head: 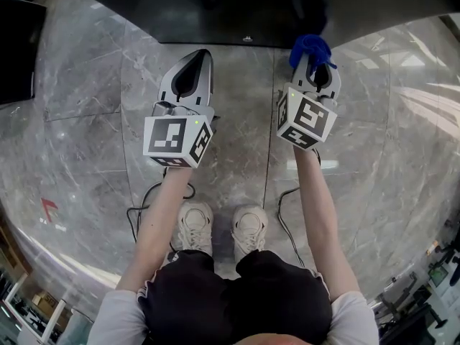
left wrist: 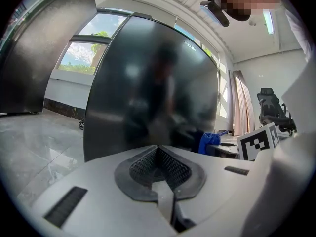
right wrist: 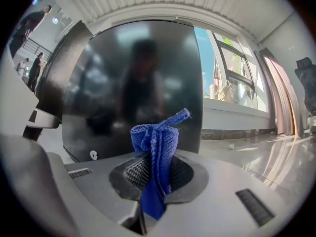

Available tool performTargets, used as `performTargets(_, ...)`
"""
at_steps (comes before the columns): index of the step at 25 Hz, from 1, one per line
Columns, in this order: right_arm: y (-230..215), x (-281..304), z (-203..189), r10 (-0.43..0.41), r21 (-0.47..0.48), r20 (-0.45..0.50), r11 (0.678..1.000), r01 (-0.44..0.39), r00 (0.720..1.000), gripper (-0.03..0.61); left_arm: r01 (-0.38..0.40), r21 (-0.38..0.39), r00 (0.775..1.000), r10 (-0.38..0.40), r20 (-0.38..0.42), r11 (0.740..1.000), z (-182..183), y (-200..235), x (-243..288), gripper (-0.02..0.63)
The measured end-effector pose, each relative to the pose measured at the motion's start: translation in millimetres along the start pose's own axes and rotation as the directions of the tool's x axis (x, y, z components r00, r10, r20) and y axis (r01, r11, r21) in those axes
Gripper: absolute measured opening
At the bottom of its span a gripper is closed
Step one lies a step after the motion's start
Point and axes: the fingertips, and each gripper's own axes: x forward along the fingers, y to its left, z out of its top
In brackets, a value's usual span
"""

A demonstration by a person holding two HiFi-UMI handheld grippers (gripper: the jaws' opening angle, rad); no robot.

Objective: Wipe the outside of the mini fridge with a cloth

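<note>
The person stands on a marble floor (head: 237, 121) and faces the black fridge (right wrist: 138, 83), which stands on the same floor just ahead of both claws. The right claw (head: 318, 65) is pinching a blue cloth (right wrist: 157, 147). The cloth is bunched between the ribbed pads; one part stands up above them in a twisted knot and one corner hangs down below. In the head view the cloth is near the edge of the fridge, but I cannot tell whether it touches. The left claw (left wrist: 159, 154) is pressed together with nothing between its jaws, and it points at the glossy fridge door. Both claws are held side by side, a little apart, above the white shoes (head: 194, 225).
</note>
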Motion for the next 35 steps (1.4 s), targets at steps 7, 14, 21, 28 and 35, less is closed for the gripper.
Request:
performTargets(7,-53,4,-6,-0.1,0.039,-0.016,0.994,0.1,0.995,0.064,0.029,0.025,1.0,-0.029,0.001,0.999,2,-19,11,0.003)
performTargets(14,-81,7,-6,-0.157,0.013,-0.013,0.987,0.158,0.987,0.064,0.048,0.037,0.999,-0.048,-0.002,0.998,3,-31,14,0.003)
performTargets(21,-99,9,-6,-0.205,0.014,-0.024,0.979,0.205,0.978,0.064,0.047,0.037,0.999,-0.048,0.012,0.998,9,-33,11,0.003)
performTargets(28,-108,4,7,-0.236,0.03,-0.011,0.971,0.236,0.972,0.064,0.032,0.029,0.999,-0.033,0.029,0.999,15,-29,7,0.003)
performTargets(35,-66,-33,18,-0.149,0.116,-0.02,0.982,0.151,0.989,0.064,0.03,0.039,0.997,-0.032,0.065,0.999,32,-31,-10,0.003)
